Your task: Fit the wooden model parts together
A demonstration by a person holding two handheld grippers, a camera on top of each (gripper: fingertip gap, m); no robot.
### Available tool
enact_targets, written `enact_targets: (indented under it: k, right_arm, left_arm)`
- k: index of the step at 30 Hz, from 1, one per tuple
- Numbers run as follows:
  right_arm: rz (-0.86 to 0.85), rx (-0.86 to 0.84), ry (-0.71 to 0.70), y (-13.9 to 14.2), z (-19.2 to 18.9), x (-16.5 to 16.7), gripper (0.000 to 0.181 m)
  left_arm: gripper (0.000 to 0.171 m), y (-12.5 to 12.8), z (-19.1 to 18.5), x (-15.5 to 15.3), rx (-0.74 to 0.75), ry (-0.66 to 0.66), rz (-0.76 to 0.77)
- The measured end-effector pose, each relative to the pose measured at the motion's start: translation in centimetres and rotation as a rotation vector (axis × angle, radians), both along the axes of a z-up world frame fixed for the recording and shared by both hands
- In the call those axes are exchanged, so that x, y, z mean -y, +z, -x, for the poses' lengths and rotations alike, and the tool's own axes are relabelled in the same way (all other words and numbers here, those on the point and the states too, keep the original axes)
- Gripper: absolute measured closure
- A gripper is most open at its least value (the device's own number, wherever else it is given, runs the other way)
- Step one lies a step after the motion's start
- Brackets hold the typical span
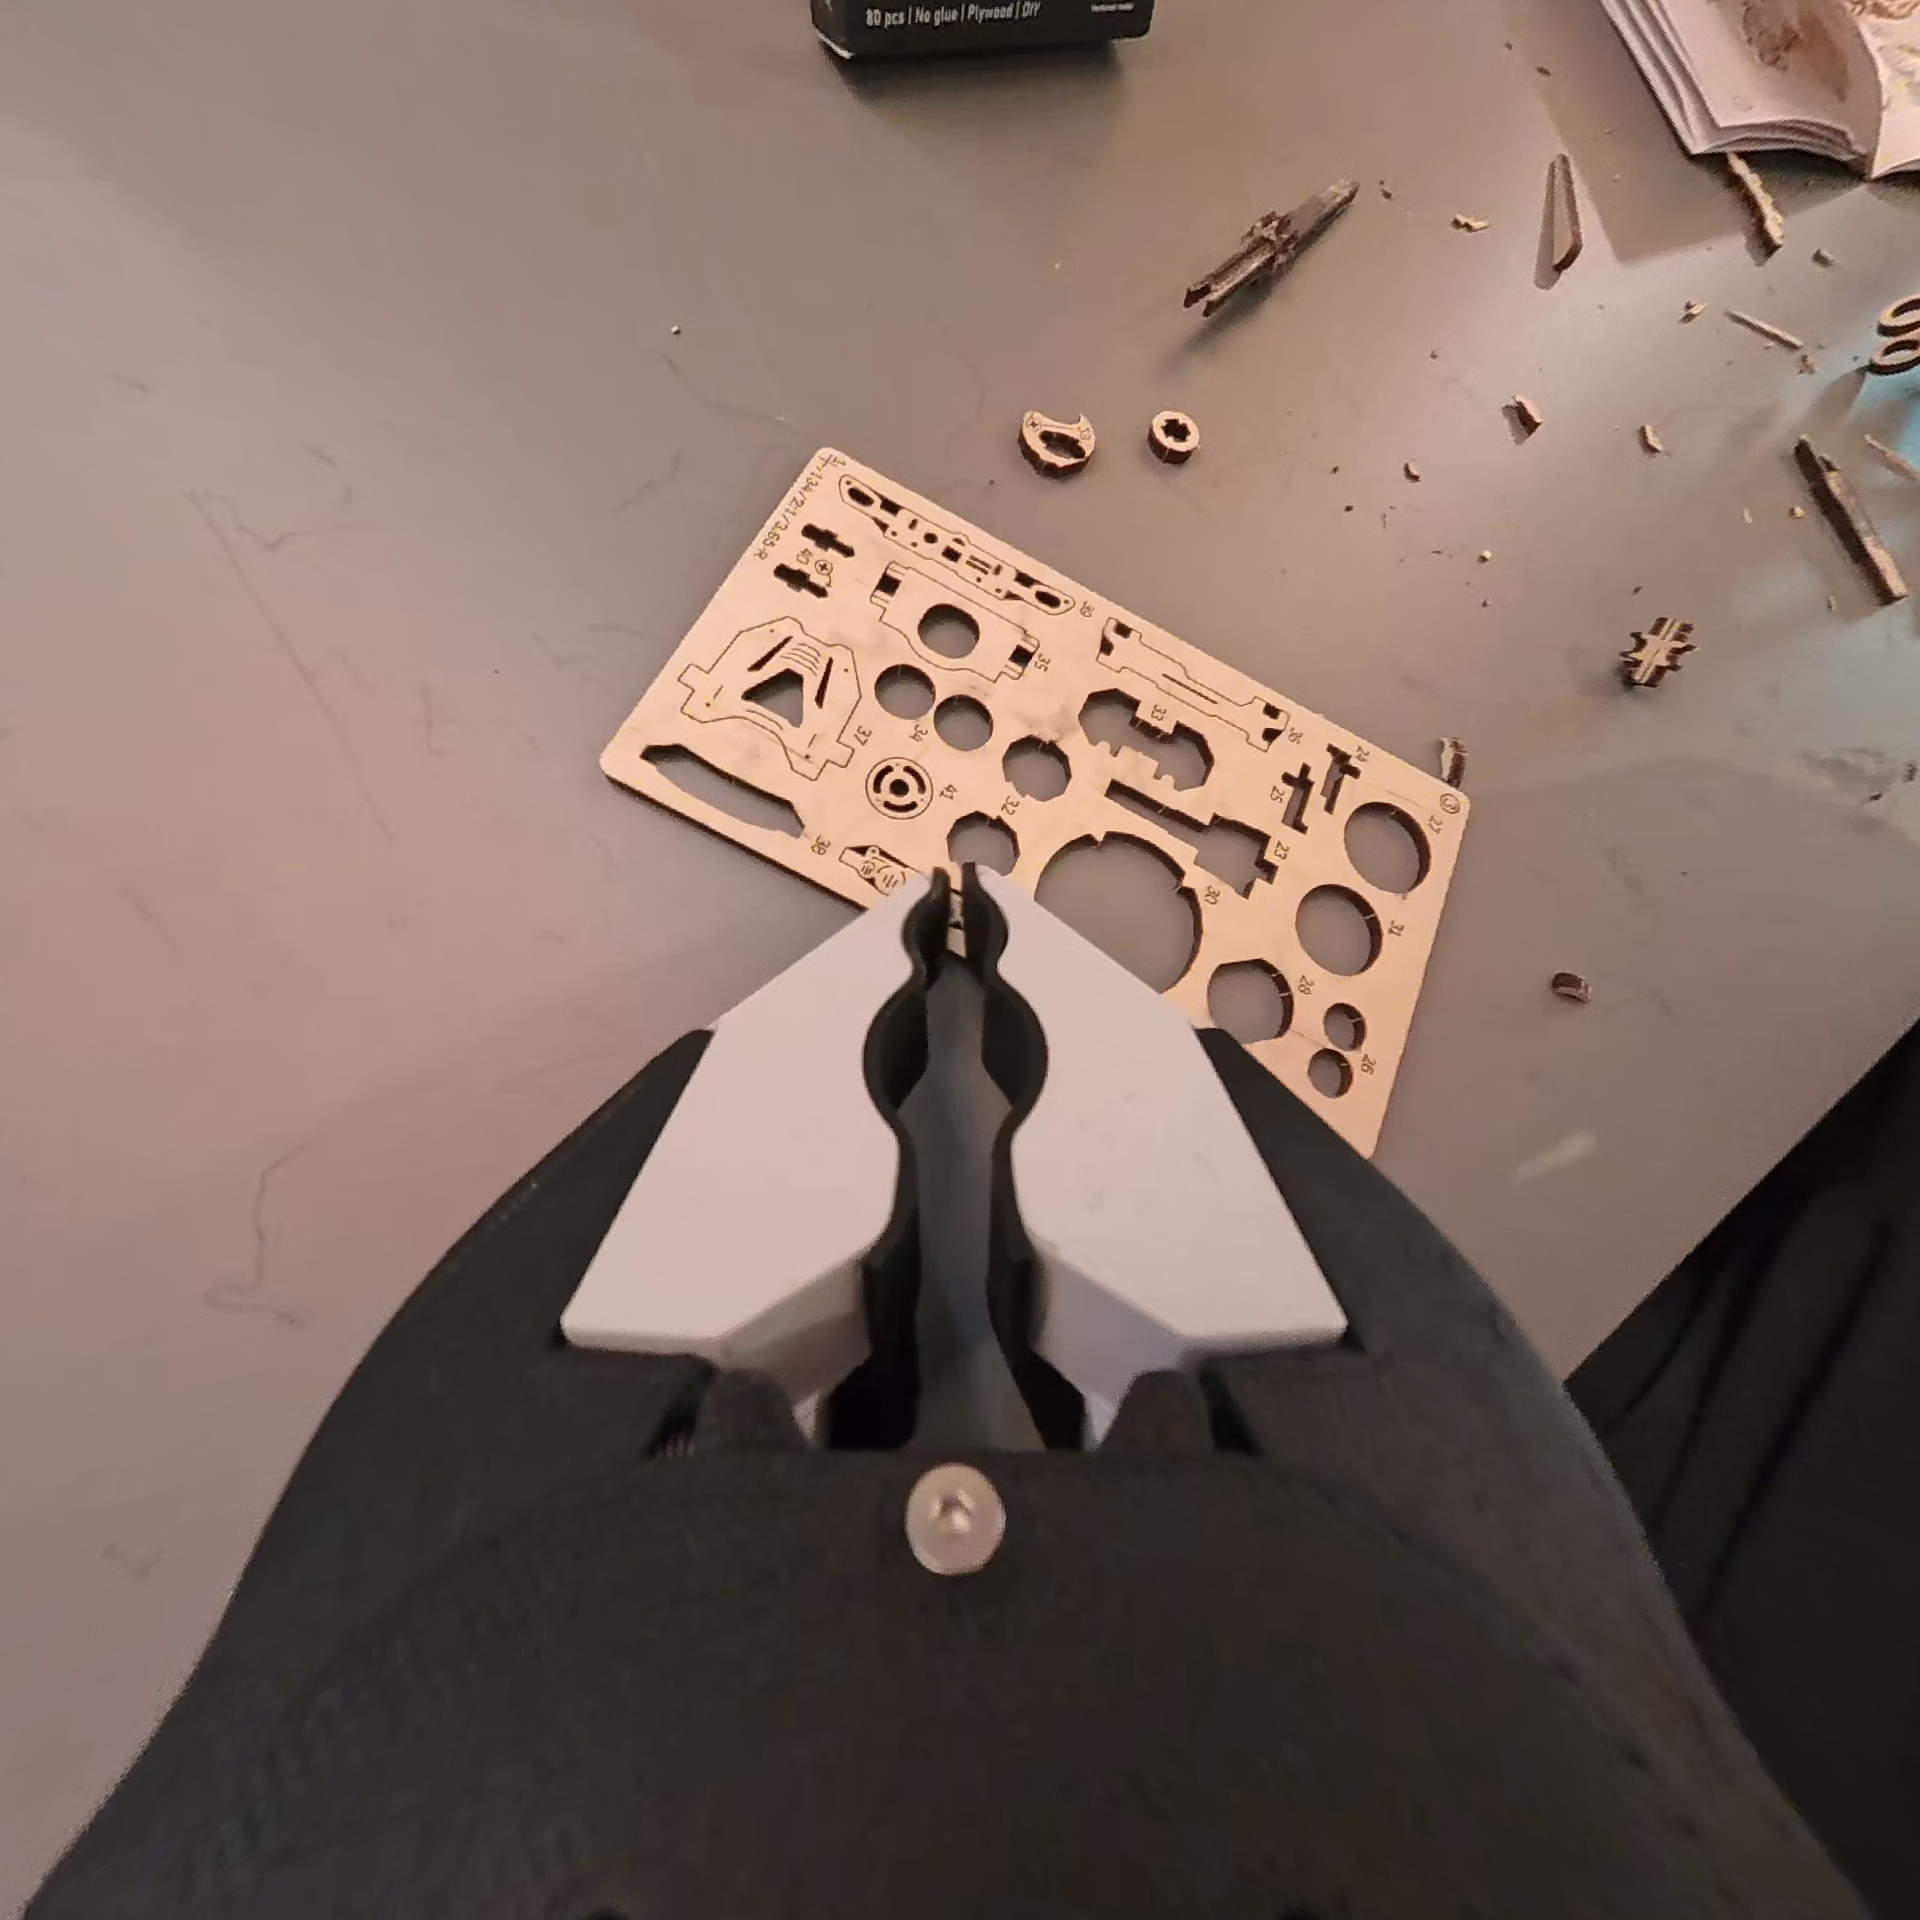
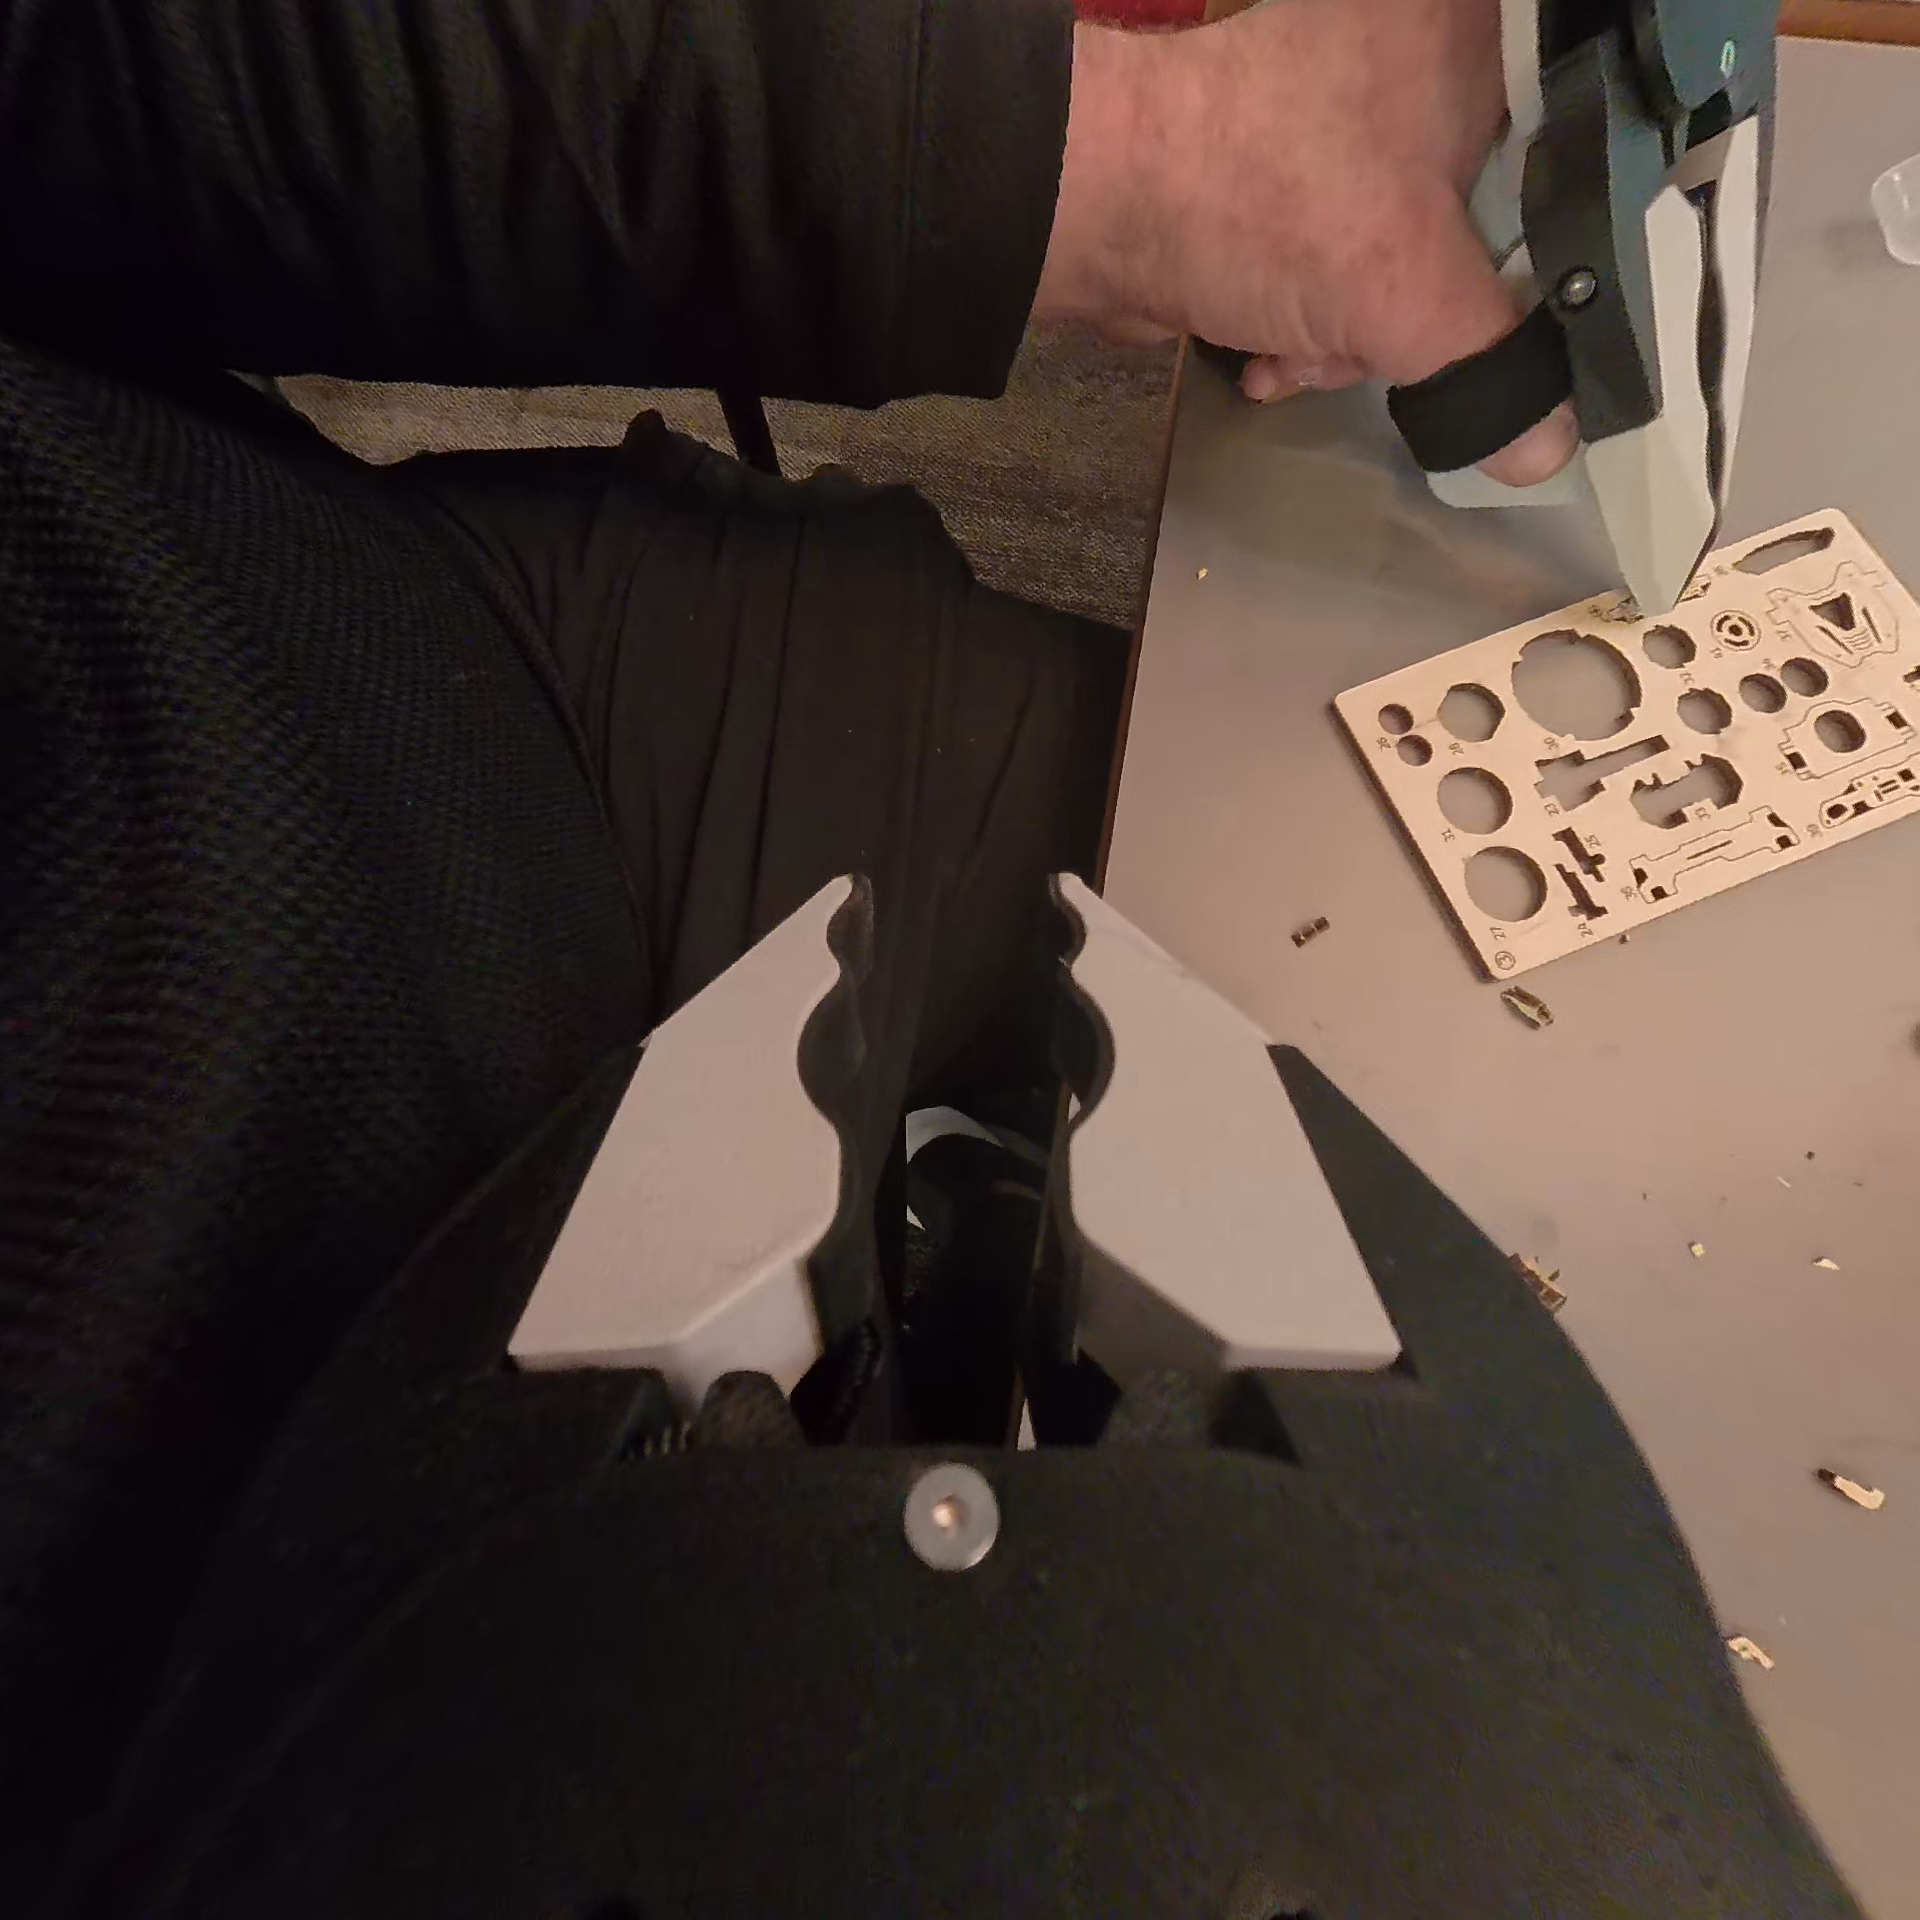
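A laser-cut plywood sheet (image 1: 1101, 665) with many emptied cut-outs lies flat on the grey table (image 1: 312, 520). My left gripper (image 1: 956, 883) is shut, its tips down on the sheet's near edge beside a small engraved part (image 1: 878, 864). I cannot tell whether anything is pinched. The right wrist view shows the same gripper (image 2: 1657, 597) held by a hand (image 2: 1278, 208) at the sheet (image 2: 1382, 790). My right gripper (image 2: 961, 894) is open and empty, off the table over the person's dark-clothed lap.
Loose wooden parts lie beyond the sheet: a small ring (image 1: 1179, 436), a hooked piece (image 1: 1058, 442), a dark stick assembly (image 1: 1273, 244), a cross-shaped piece (image 1: 1657, 652) and scattered chips. A black box (image 1: 977, 21) and a booklet (image 1: 1766, 83) sit at the far edge. The table edge (image 2: 1143, 675) runs beside the lap. My hands' fingertips stand some 25 cm from each other.
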State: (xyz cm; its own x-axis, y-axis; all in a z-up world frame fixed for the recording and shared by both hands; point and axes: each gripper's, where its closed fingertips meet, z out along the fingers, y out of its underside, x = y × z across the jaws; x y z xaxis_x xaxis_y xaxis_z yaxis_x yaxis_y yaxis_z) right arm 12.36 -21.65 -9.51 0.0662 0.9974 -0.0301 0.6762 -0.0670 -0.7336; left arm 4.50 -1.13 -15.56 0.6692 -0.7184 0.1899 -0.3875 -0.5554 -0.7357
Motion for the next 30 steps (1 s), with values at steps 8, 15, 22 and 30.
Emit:
enact_targets:
  k: [8,15,22,30]
  right_arm:
    - [0.007,0.002,-0.001,-0.1,-0.1,0.0,0.151]
    - [0.012,0.011,0.002,-0.3,-0.1,0.1,0.151]
    - [0.01,0.013,-0.004,-0.3,-0.3,-0.1,0.152]
    - [0.02,0.017,-0.02,-0.5,-0.6,-0.5,0.152]
  left_arm:
    - [0.166,0.3,0.4,-0.4,0.001,0.038,-0.026]
    - [0.15,0.2,0.2,-0.3,0.01,0.024,-0.013]
    - [0.136,0.5,0.4,-0.5,-0.008,0.044,-0.052]
    - [0.138,2.8,-5.4,-0.9,-0.082,-0.115,-0.166]
